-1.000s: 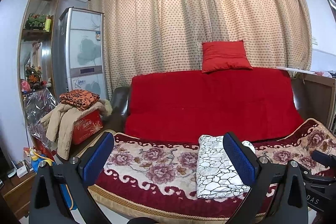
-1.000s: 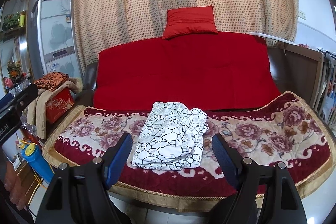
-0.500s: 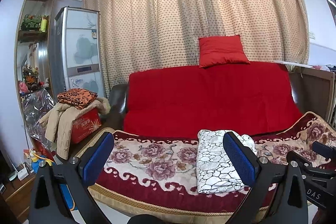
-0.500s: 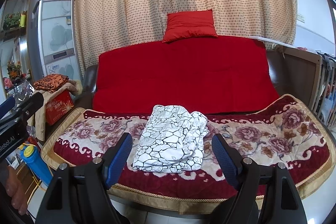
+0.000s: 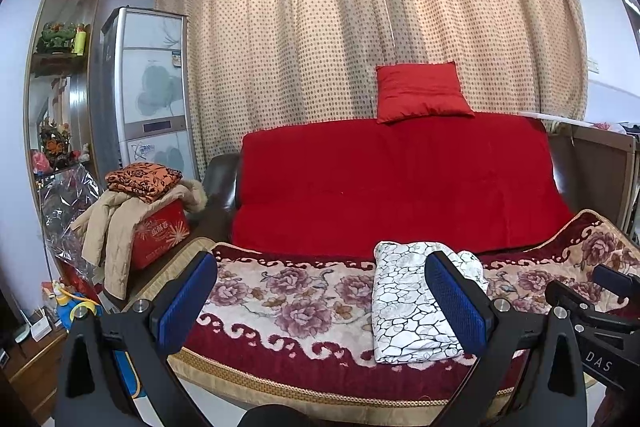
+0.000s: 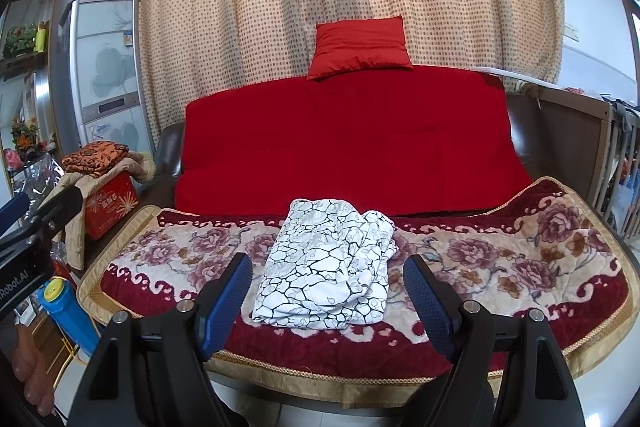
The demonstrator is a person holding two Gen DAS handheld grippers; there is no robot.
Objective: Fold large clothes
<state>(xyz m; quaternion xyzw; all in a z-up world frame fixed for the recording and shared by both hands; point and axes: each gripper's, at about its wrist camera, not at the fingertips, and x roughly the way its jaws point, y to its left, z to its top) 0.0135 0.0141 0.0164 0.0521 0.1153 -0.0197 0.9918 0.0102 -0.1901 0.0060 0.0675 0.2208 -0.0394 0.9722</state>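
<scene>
A white garment with a black crackle print [image 6: 332, 267] lies folded on the sofa's flowered seat blanket [image 6: 520, 259]; in the left wrist view the same garment [image 5: 408, 303] sits at the right. My right gripper [image 6: 328, 287] hangs open in front of the sofa, short of the garment, nothing between its blue pads. My left gripper [image 5: 320, 287] is also open and empty, held back from the seat, with the garment behind its right finger [image 5: 456, 303].
A red throw [image 6: 352, 143] covers the sofa back, with a red cushion [image 6: 360, 45] on top. At the left stand a red box [image 5: 160, 231] draped with a beige coat and an orange folded cloth [image 5: 144, 179], a tall cabinet [image 5: 152, 95], shelves, and a blue bottle [image 6: 64, 307] on the floor.
Both views have tilted slightly up, so the sofa sits a little lower in the frames. The garment and the open jaws are unchanged.
</scene>
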